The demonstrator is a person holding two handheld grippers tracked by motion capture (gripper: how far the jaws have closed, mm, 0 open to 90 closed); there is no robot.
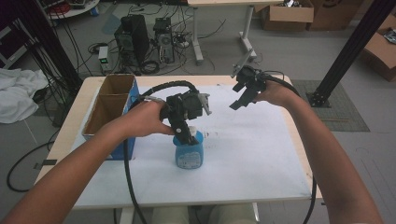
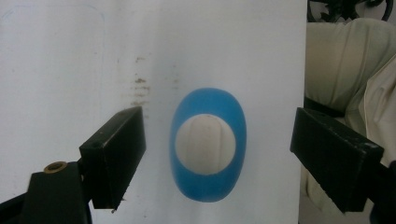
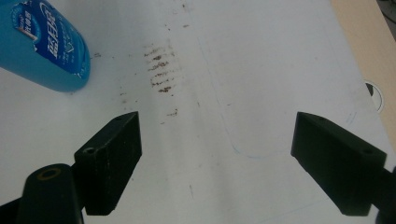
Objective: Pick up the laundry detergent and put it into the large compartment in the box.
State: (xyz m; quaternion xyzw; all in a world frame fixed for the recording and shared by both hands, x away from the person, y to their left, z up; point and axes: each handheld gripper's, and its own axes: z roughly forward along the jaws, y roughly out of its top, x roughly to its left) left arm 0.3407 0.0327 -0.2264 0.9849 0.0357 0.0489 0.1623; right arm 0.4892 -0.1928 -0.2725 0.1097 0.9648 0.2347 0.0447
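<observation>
**Left gripper poised over bottle cap**

Blue bottle [image 1: 189, 151] stands upright on the white sheet [image 1: 252, 154], near its front-centre; white cap [image 2: 205, 144] on. Left gripper [image 1: 187, 133] directly above, jaws spread wide either side of the cap, nothing held. Likely step: approach before grasp; next, lower and close. Right gripper [image 1: 240, 100] at 1 o'clock from the bottle, raised, released, empty. Cardboard box [image 1: 109, 105] at 10 o'clock.
</observation>
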